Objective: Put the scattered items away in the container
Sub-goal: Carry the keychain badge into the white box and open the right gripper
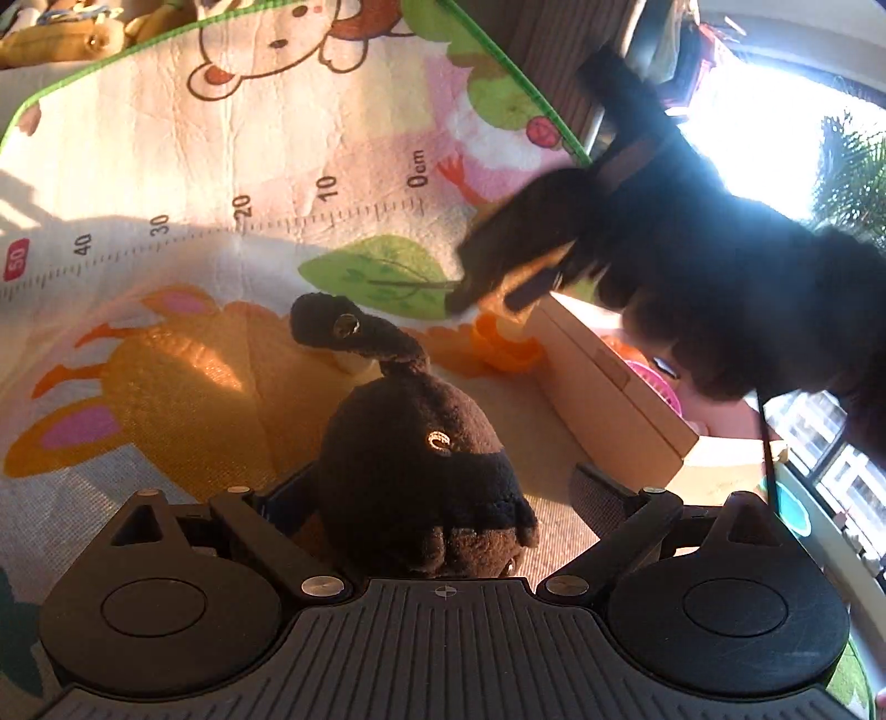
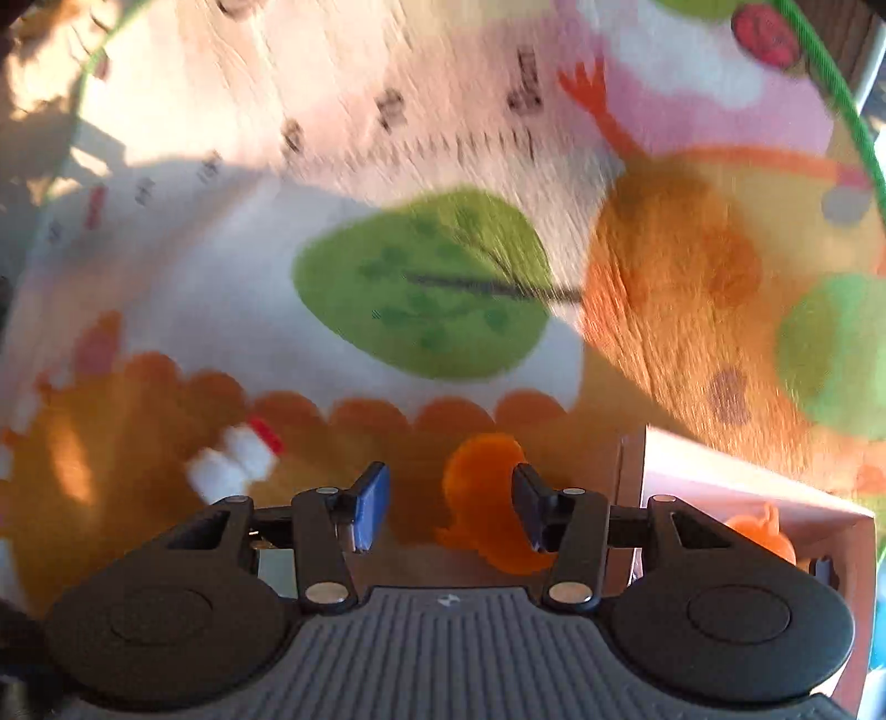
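A dark brown long-necked plush toy [image 1: 410, 471] lies on the play mat between the fingers of my left gripper [image 1: 448, 498]. The right finger [image 1: 601, 498] stands clear of the plush and the left one is partly hidden behind it, so this gripper is open. A small orange plastic toy [image 2: 487, 498] sits on the mat beside the cardboard box [image 2: 747, 476]. My right gripper [image 2: 451, 509] points down over it, open, with the toy between the pads and close to the right one. In the left wrist view the right gripper [image 1: 501, 291] is a dark shape above the orange toy [image 1: 504, 349].
The cardboard box [image 1: 609, 387] holds another orange toy [image 2: 764, 531] and something pink [image 1: 659, 387]. A small white and red item [image 2: 232, 459] lies on the mat to the left. Plush toys [image 1: 61, 39] sit beyond the mat's green edge. A bright window is at the right.
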The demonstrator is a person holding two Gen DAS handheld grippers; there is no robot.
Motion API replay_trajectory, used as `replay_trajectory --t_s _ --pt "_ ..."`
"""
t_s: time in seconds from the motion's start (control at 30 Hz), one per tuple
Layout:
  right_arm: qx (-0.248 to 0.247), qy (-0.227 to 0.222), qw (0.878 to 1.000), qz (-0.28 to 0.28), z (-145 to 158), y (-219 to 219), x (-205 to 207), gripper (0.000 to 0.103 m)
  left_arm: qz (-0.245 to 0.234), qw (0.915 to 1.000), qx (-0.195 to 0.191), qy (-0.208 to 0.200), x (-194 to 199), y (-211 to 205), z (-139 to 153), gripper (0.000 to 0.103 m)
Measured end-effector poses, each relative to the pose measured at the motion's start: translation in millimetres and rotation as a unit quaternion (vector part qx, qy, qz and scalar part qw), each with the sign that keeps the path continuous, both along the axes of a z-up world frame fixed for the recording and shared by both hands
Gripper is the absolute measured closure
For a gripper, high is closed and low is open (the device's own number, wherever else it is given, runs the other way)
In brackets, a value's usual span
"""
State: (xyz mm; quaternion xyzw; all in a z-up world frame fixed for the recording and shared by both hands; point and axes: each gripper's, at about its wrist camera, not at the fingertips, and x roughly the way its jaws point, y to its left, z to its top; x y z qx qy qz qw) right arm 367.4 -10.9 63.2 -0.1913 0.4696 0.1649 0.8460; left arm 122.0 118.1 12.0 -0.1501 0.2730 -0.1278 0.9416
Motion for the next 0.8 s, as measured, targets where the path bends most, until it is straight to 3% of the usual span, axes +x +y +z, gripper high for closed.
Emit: replay_trajectory --t_s 0.03,0.1,0.17,0.27,0.53,0.67,0.8 --pt "-0.013 -0.010 1.000 0.003 -4 1 1 0.064 0.000 1.0000 -0.003 0.001 1 1 0 0.005" --pt "-0.030 -0.026 0.999 0.019 -6 1 -4 0.089 0.000 0.9999 -0.011 0.005 4 4 0 0.005" --pt "-0.010 -0.016 0.999 0.027 -2 -2 -7 0.097 0.000 0.9998 -0.017 0.011 5 6 -1 0.005" --pt "0.006 -0.026 0.998 0.049 11 -6 -27 0.098 0.002 0.9996 -0.023 0.013 5 8 -1 0.005" --pt "0.155 0.011 0.985 0.080 67 -75 -127 0.098 0.003 1.0000 -0.005 0.002 3 3 -1 0.005" --pt "0.203 0.039 0.976 0.070 63 -130 -173 0.098 0.025 0.9996 0.006 0.011 3 1 -1 0.012" --pt "0.190 0.011 0.980 0.056 39 -177 -223 0.098 0.061 0.9980 0.012 0.003 0 2 -1 0.009"
